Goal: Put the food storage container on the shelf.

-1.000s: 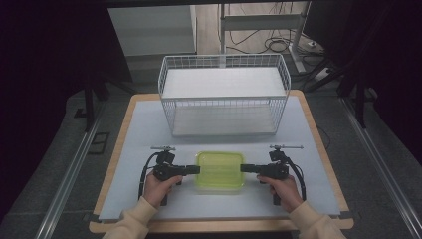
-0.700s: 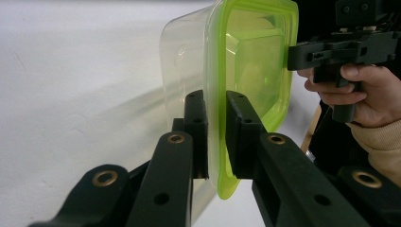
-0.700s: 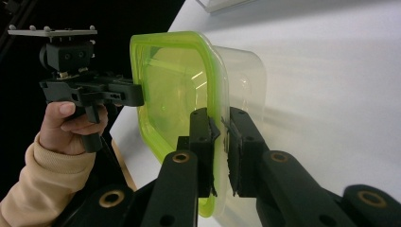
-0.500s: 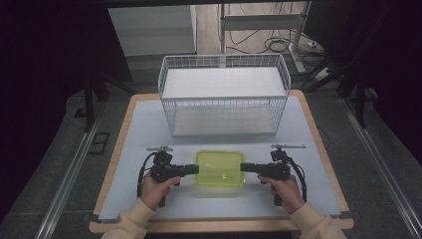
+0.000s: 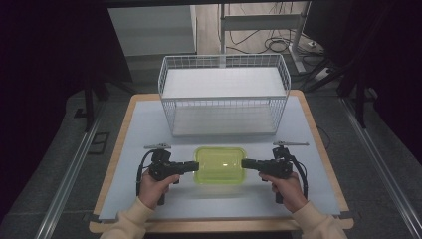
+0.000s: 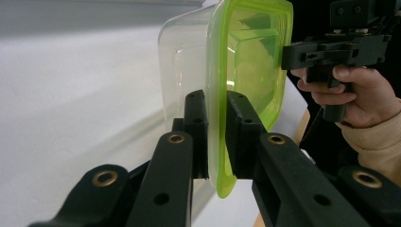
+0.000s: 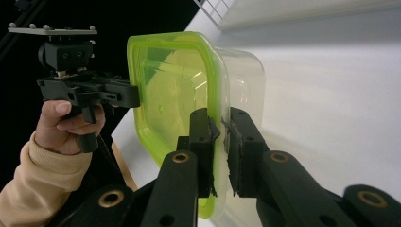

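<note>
While clamped — left gripper, right gripper, container rim between.

Wood-edged table with a pale grey-white top, sitting on dark grey carpet. Metal floor rails run along both sides. Behind it: white cabinet, wooden floor strip with loose cables and a desk leg (metal, light grey). Room edges dark; light falls mainly on the table.
</note>
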